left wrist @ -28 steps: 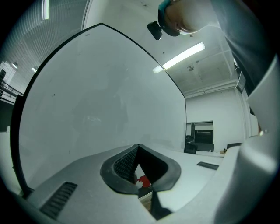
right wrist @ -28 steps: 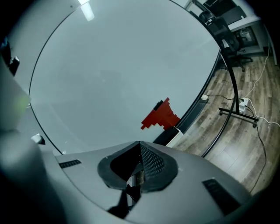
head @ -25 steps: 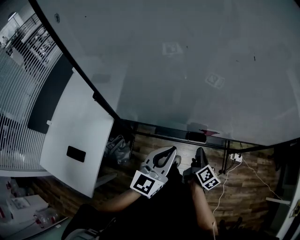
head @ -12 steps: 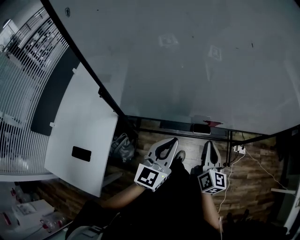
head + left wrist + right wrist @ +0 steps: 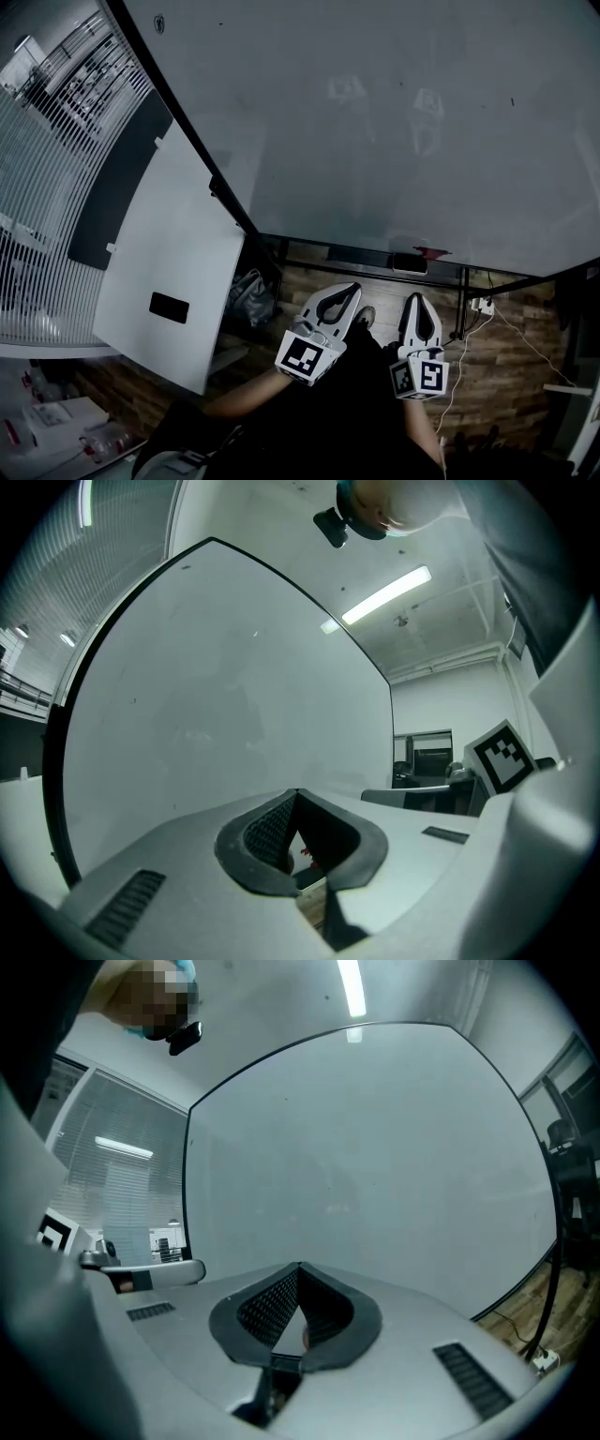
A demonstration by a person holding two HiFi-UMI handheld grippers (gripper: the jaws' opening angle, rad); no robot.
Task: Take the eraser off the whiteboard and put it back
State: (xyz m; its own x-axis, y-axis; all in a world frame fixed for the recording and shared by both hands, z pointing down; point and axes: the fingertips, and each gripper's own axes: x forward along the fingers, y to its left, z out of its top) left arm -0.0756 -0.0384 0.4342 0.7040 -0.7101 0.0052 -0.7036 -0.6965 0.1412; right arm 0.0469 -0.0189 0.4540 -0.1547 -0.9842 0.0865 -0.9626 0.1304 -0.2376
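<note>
The whiteboard (image 5: 394, 131) fills the upper head view. On its bottom ledge (image 5: 356, 253) lies a dark eraser (image 5: 410, 263) with a small red thing (image 5: 429, 251) just behind it. My left gripper (image 5: 351, 289) and right gripper (image 5: 414, 300) hover side by side below the ledge, both pointing at the board, both shut and empty. The right gripper sits directly under the eraser, apart from it. In the left gripper view the jaws (image 5: 296, 794) meet in front of the board (image 5: 234, 696). In the right gripper view the jaws (image 5: 299, 1266) are likewise shut before the board (image 5: 375, 1147).
A white panel (image 5: 169, 281) leans at the left beside window blinds (image 5: 56, 187). On the wooden floor below lie a grey bag (image 5: 246, 295) and a power strip with a cable (image 5: 480, 305). The board's dark frame (image 5: 187, 141) runs diagonally at the left.
My right gripper has risen and rolled upright, so its marker cube faces the head camera. The left gripper has stayed about where it was. Both stay shut.
</note>
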